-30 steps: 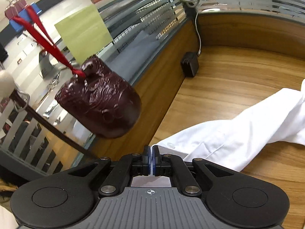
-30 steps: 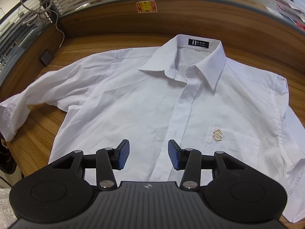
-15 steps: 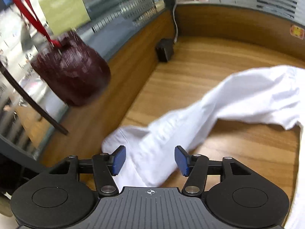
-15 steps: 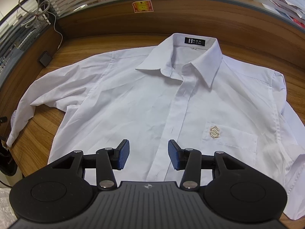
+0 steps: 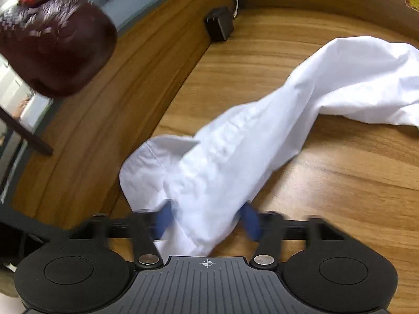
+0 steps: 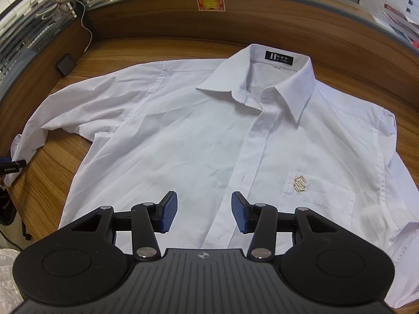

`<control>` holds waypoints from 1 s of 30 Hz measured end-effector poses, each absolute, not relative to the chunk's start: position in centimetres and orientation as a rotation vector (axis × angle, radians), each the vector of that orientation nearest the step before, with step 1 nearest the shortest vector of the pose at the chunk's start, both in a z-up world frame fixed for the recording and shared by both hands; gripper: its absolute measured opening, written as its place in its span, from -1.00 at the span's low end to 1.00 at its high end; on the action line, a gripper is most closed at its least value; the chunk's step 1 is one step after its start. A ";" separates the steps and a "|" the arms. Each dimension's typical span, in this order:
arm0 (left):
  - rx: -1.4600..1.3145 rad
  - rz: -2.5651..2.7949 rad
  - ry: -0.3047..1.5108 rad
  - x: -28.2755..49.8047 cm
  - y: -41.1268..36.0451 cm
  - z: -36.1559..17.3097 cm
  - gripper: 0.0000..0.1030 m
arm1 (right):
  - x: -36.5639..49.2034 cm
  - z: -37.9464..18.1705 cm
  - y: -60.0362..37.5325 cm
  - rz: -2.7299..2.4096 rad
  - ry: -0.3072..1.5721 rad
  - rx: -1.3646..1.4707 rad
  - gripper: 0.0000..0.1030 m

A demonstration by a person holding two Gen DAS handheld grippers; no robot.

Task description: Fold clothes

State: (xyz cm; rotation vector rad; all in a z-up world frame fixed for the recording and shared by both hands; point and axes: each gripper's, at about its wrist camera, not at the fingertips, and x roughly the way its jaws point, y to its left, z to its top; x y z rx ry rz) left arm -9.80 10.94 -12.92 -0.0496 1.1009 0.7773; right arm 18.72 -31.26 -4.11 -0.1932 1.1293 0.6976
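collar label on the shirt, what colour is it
Black with small white marks, sewn inside the collar of the white shirt; the collar label shows best in the right wrist view.

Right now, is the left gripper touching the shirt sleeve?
Cannot tell. In the left wrist view the sleeve lies between the open left gripper fingers, but motion blur hides whether either pad meets the cloth.

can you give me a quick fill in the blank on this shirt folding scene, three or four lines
1. The left gripper has its jaws open around the shirt's ____.
2. The white dress shirt lies on the wooden table with its ____ side facing up.
3. The right gripper hovers over the shirt with its jaws ____.
4. The gold emblem sits on the chest ____.

Missing words: sleeve; front; open; pocket
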 end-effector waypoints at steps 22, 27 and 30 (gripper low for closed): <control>-0.255 0.296 0.913 -4.6 9.8 6.7 -0.56 | 18.7 -2.8 -31.7 0.713 1.080 -0.144 0.01; -0.235 0.284 1.042 -3.3 10.0 2.0 -0.07 | 18.2 -2.7 -32.9 0.696 1.083 -0.129 0.05; -0.225 0.292 1.118 -2.7 11.2 -1.3 -0.03 | 17.8 -2.7 -33.4 0.689 1.087 -0.132 0.08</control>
